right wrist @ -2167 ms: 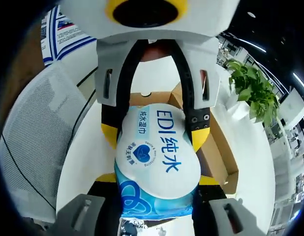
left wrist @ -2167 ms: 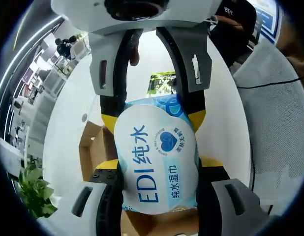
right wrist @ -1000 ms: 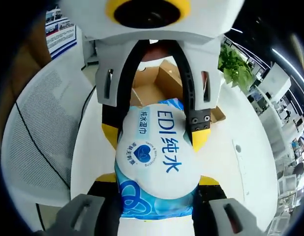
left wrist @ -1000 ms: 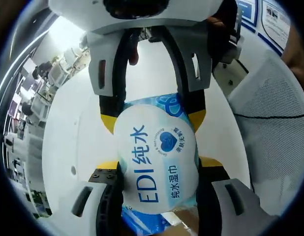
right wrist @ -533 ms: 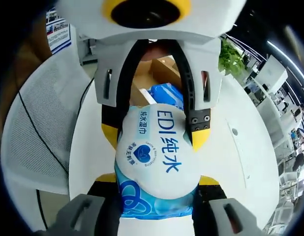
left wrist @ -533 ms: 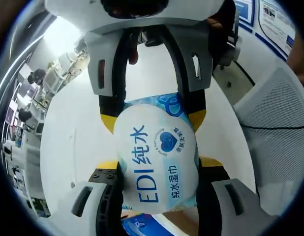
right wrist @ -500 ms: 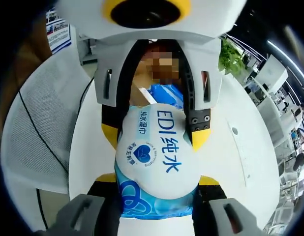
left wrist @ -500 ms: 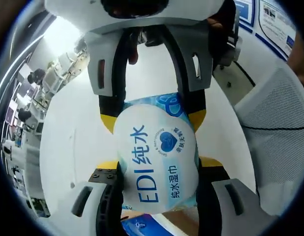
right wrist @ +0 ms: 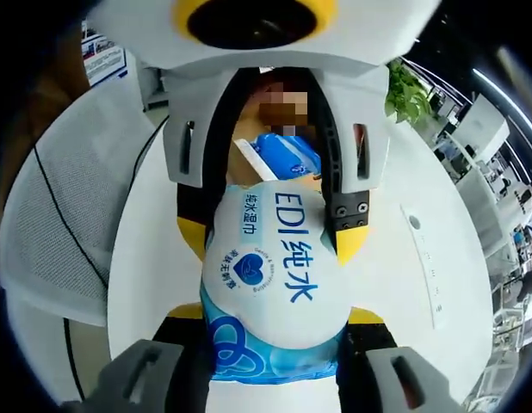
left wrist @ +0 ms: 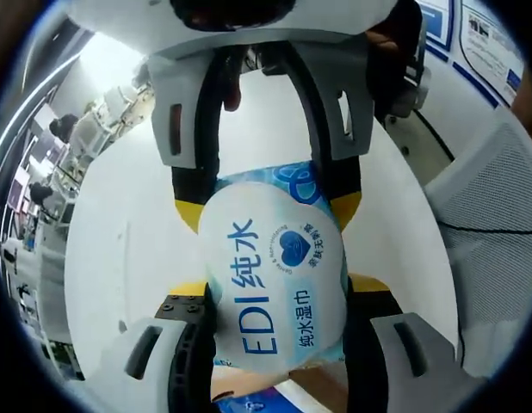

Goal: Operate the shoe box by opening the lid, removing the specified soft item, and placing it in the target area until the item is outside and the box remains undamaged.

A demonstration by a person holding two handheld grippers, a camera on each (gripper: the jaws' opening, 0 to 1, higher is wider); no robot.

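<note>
Both the left gripper (left wrist: pixel 275 284) and right gripper (right wrist: pixel 275 280) stay clamped on the soft white-and-blue wet-wipe pack (left wrist: pixel 275 292), while the brown cardboard shoe box has slid behind the jaws at twelve o'clock, so placement looks near.

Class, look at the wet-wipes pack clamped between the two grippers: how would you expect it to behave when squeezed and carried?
The wet-wipes pack bulges between the left gripper and the right gripper, so it probably gives under pressure rather than staying stiff. Its glossy film looks slippery, so it might slide from a loose grip. Being flat and pillow-shaped, it seems unlikely to roll.
</note>
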